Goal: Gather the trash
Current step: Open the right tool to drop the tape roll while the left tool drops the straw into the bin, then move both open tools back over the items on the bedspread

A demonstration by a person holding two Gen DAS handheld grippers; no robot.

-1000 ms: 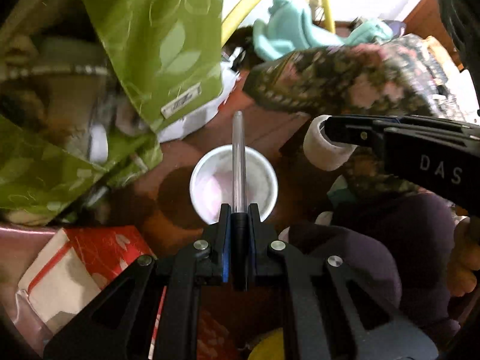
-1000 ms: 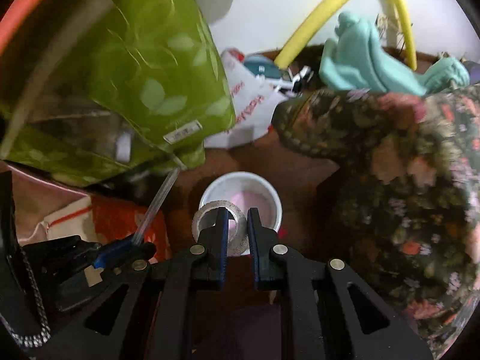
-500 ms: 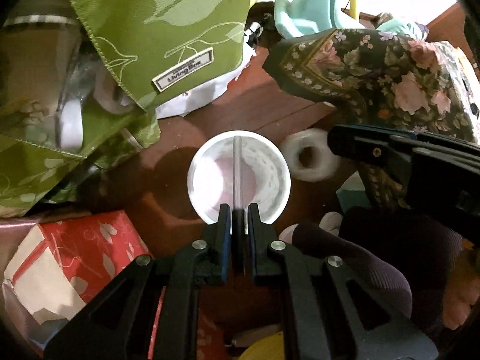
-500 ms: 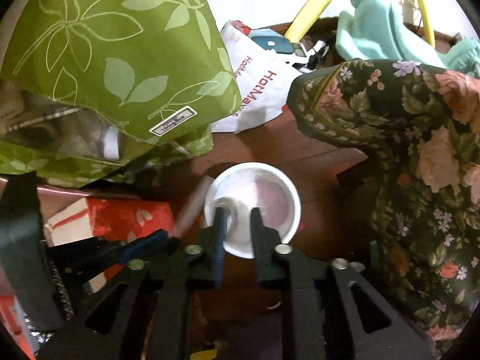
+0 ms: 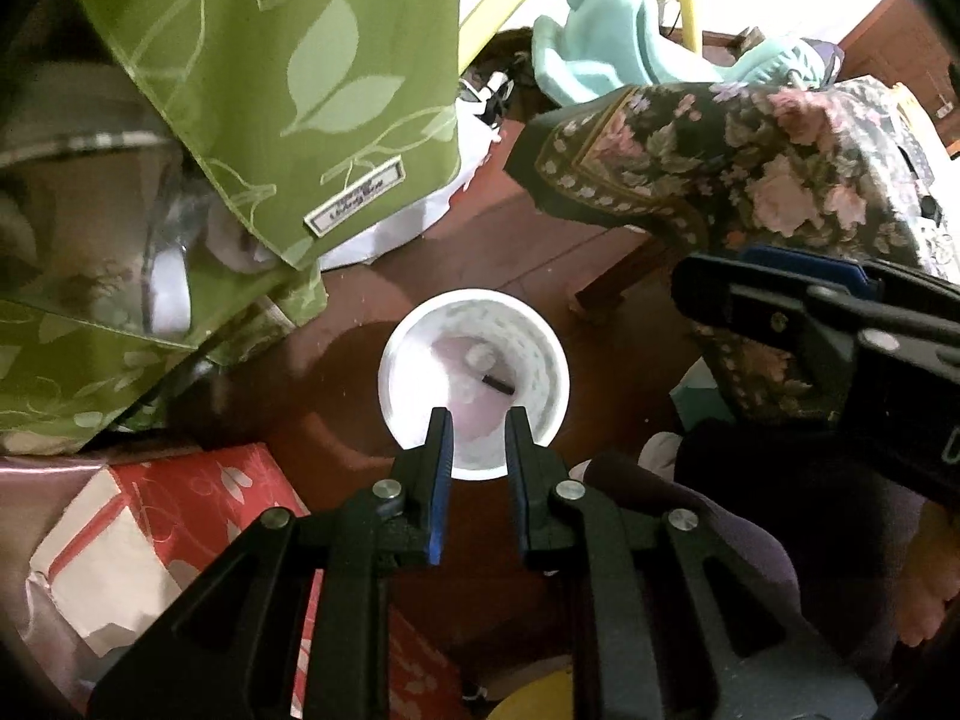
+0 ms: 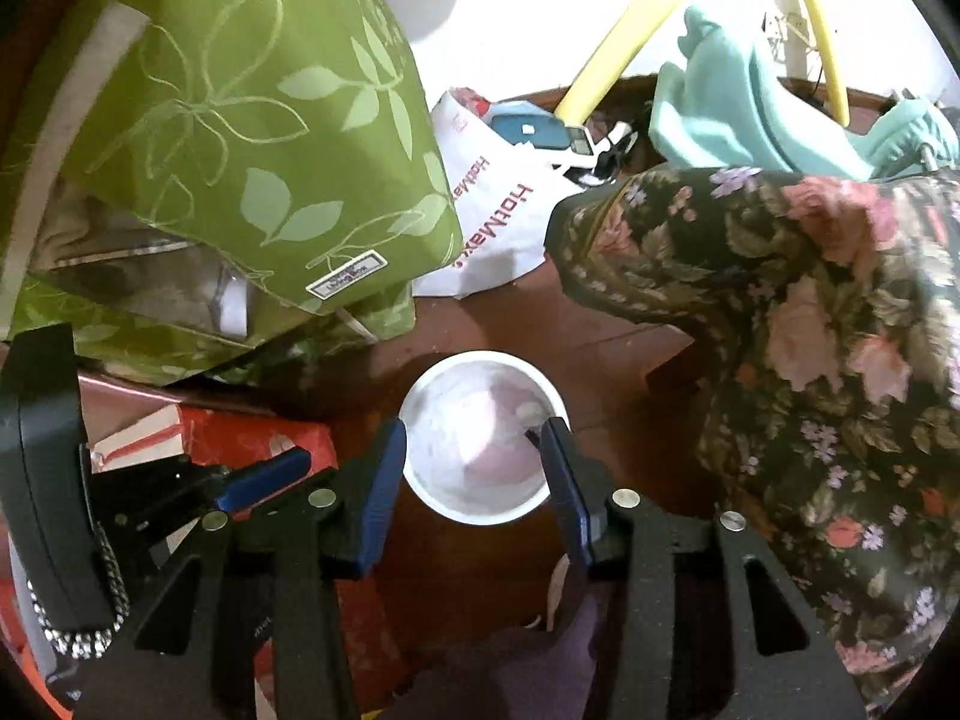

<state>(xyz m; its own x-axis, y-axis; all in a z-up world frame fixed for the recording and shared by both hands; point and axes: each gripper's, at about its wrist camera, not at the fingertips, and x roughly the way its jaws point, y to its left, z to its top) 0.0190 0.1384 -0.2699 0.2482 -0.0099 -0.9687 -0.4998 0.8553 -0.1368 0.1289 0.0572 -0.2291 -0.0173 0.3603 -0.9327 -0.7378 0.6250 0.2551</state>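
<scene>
A white cup (image 5: 474, 296) stands on the brown floor straight below both grippers. Inside it lie a pen, of which the black end (image 5: 497, 384) shows, and a small white round thing (image 5: 480, 354). My left gripper (image 5: 478, 420) hangs over the cup's near rim. Its jaws are opening and nothing is between them. In the right wrist view the cup (image 6: 480, 355) shows between the fingers of my right gripper (image 6: 474, 426), but far below them. Those jaws are opening too, with nothing held.
A green leaf-print bag (image 5: 288, 90) and a red tissue box (image 5: 198, 504) crowd the cup's left. Flowered cloth (image 5: 750, 168) over furniture is on the right. A white plastic bag (image 6: 492, 222) lies behind. A person's dark-clad leg (image 5: 690, 516) is near the cup.
The left gripper let go of the clear pen, which dropped into the cup. The right gripper opened and its white tape roll fell in too.
</scene>
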